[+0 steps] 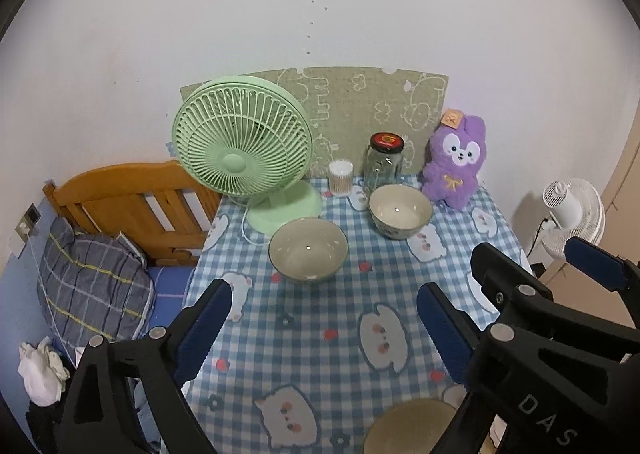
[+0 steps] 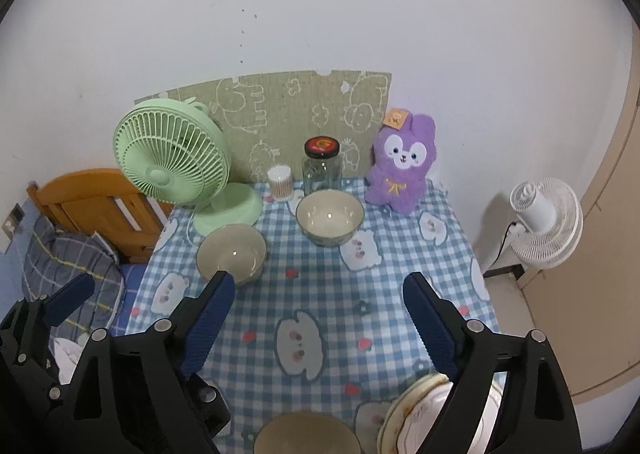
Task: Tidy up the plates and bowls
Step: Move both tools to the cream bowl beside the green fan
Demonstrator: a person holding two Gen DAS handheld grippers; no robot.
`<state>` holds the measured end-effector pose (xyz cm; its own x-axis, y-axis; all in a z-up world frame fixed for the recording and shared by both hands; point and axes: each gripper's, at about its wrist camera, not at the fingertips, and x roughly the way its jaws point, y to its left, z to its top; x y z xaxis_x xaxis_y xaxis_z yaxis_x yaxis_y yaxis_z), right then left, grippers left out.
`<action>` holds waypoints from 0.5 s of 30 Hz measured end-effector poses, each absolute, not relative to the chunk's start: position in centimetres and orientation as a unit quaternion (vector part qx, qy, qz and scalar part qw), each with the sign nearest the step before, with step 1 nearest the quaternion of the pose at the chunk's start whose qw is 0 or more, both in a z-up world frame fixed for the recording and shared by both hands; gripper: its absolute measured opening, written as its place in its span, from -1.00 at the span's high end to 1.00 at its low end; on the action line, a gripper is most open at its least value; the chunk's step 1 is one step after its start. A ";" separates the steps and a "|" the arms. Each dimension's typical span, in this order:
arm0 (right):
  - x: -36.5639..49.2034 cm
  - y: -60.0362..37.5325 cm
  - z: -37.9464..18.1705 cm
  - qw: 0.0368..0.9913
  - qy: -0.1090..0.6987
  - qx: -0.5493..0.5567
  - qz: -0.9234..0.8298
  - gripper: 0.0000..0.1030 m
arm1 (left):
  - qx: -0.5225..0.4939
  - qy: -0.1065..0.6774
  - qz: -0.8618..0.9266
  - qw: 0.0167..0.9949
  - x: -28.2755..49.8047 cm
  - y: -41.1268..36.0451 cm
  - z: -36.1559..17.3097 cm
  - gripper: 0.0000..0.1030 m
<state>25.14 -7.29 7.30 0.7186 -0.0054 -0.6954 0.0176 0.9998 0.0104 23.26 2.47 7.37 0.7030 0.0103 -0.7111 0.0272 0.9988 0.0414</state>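
Ceramic bowls remain scattered: we see one bowl (image 2: 231, 253) at centre left, a second bowl (image 2: 330, 217) above it, a third bowl (image 2: 307, 434) beside stacked plates (image 2: 416, 410) at the lower edge, while left gripper (image 1: 322, 328) and right gripper (image 2: 318, 324) gape empty.

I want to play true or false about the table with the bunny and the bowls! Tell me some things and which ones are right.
1. The purple bunny sits at the back of the table, by the wall. True.
2. The jar has a blue lid. False: its lid is red and black.
3. Two bowls stand side by side, not stacked. True.
4. The left hand-held gripper holds a bowl. False: it is open and holds nothing.
5. The green fan lies flat on the table. False: it stands upright on its base.
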 end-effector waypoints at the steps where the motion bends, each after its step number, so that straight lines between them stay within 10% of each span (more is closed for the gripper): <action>1: 25.5 -7.1 7.3 0.928 0.372 0.008 -0.006 -0.81 | 0.025 0.384 -0.006 0.923 23.7 2.7 7.3 -0.85; 15: 31.3 -3.8 4.7 0.923 0.384 0.010 -0.011 -0.97 | 0.020 0.391 -0.012 0.920 29.4 6.3 5.3 -0.91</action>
